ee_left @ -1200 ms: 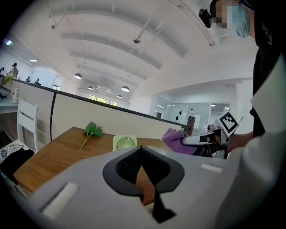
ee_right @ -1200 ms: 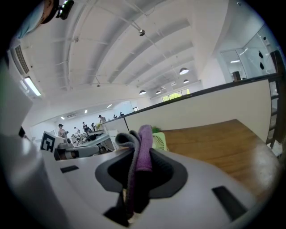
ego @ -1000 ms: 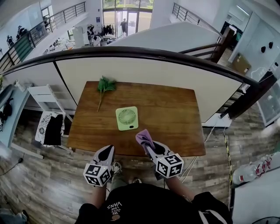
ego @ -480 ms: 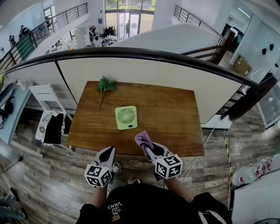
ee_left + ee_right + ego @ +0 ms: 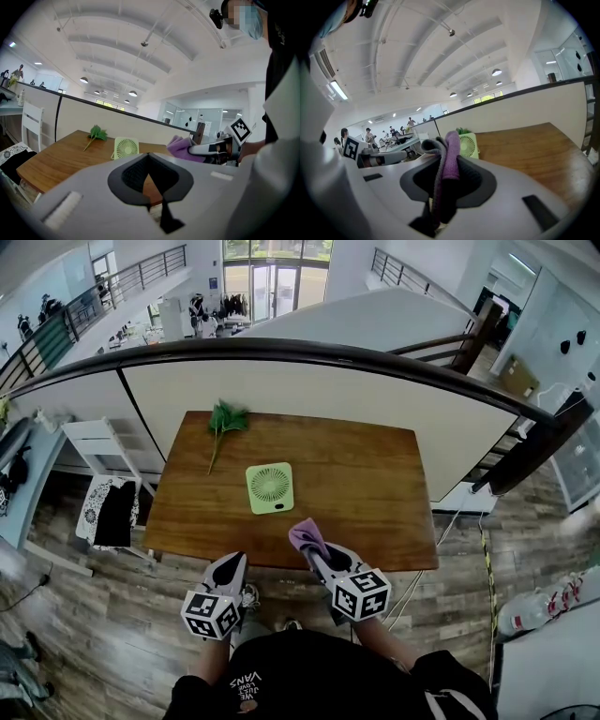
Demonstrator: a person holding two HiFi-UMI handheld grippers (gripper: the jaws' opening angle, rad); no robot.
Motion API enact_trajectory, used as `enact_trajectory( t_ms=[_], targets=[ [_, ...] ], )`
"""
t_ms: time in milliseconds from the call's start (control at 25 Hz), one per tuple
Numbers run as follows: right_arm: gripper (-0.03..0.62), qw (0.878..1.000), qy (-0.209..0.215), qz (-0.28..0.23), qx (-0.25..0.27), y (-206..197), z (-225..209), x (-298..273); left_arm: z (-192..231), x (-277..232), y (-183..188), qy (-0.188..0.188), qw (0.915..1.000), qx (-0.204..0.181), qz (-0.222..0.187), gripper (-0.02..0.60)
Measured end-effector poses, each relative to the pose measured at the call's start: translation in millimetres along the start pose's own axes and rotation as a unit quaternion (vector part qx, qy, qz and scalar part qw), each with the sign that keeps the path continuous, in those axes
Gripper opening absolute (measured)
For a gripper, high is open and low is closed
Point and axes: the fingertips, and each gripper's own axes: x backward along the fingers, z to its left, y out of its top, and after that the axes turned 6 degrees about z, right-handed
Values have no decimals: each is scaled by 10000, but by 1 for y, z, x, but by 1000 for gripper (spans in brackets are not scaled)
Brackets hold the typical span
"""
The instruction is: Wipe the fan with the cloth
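Right gripper (image 5: 445, 174) is clamped on a folded purple cloth (image 5: 451, 152), whose bunched end sticks up past the jaw tips. Left gripper (image 5: 149, 165) has its jaws pressed together with nothing between them. Both hang at the near edge of the wooden table (image 5: 375, 493), well apart from the small green fan (image 5: 270, 487), which sits near the table's middle; a leafy green sprig (image 5: 225, 420) lies beyond it at the far left.

The fan looks light and nothing holds it, so a one-sided wipe would likely push it across the wood rather than clean it. It may lean on a stand rather than lie flat, though the views don't settle that; if so, pressure on its face could tip it backwards. Only a narrow fold is pinched, so drag on the grille could pull the cloth free. Pressing too low would bring hard jaw tips onto the plastic.
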Motion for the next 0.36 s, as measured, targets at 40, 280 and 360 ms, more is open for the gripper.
enact_trajectory(
  t_ms=[40,280,360],
  targets=[
    [97,10000,7,1,-1,0,1,0,0,1,0,4,10000,-3,-3,11],
    [97,10000,25,-17,-11,1,2,-3,4,0,0,20,10000,-8,-16,11],
    [97,10000,32,-22,-7,2,2,-5,5,-1,2,24,10000,-13,-25,11]
  ],
)
